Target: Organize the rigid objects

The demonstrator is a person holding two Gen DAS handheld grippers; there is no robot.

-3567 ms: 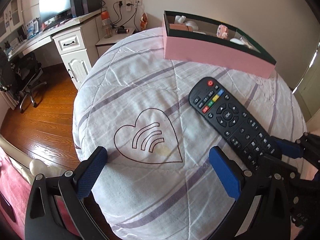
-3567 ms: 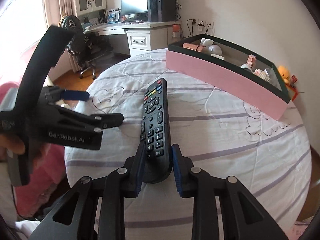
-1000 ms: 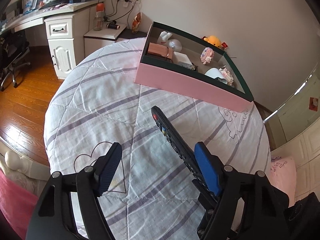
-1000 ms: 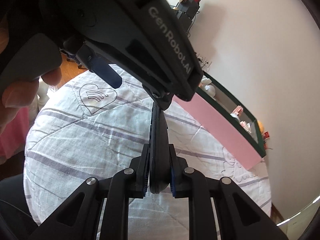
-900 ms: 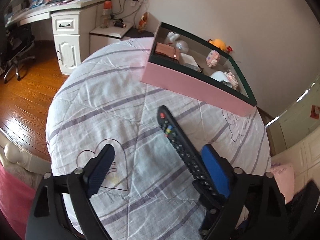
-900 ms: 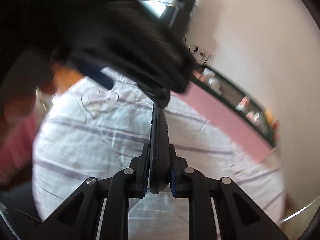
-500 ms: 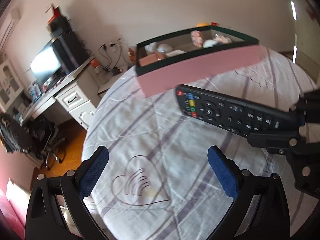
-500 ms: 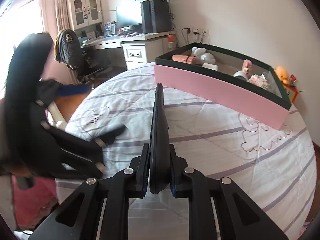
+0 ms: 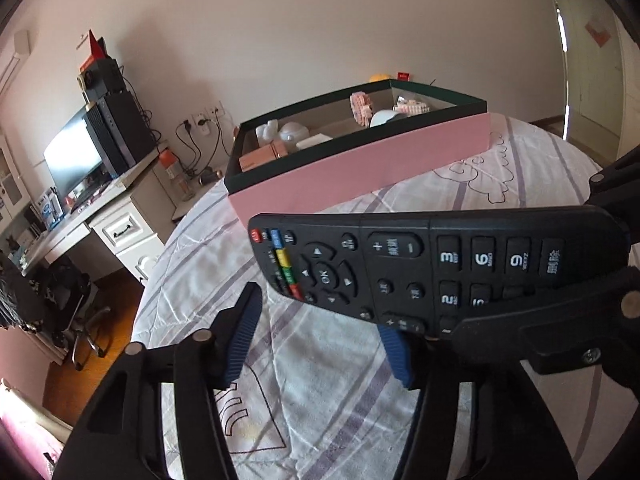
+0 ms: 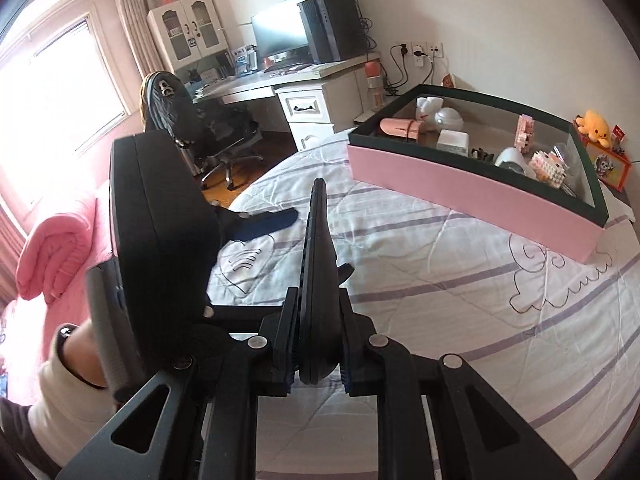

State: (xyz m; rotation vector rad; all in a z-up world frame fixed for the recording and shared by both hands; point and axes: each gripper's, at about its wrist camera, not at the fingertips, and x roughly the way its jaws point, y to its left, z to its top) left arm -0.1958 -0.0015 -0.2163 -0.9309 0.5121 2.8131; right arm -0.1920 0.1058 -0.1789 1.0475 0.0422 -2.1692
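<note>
1. Right gripper (image 10: pixel 318 354) pinches the black remote (image 10: pixel 318 264) at its rear end, both pads pressed on the two faces; remote turned on edge and lifted off the bed (image 10: pixel 460 320).
2. Left wrist view: remote (image 9: pixel 420 268) shows button face to camera, red power key end pointing toward the bed's left edge, number keys at the clamped end.
3. Left gripper (image 9: pixel 320 344) is spread wide with nothing between its blue pads (image 9: pixel 242 340); it sits just under the remote's front half. Contact with the remote cannot be told.
4. Right wrist view: left gripper (image 10: pixel 272 220) is beside the remote on its left, held by the person's left hand (image 10: pixel 76 356).
5. Pink box (image 10: pixel 460 184) with dark green rim stands on the bed near its far edge, well apart from the remote.
6. Box holds small items: pink cylinder (image 10: pixel 400 128), white cube (image 10: pixel 452 142), white round thing (image 10: pixel 448 118); others too small to name.
7. Heart print (image 10: pixel 240 260) on the quilt lies below the left gripper.
8. Desk (image 10: pixel 280 84) with monitor (image 10: pixel 280 36) stands beyond the bed's far left corner; office chair (image 10: pixel 208 128) beside it.
</note>
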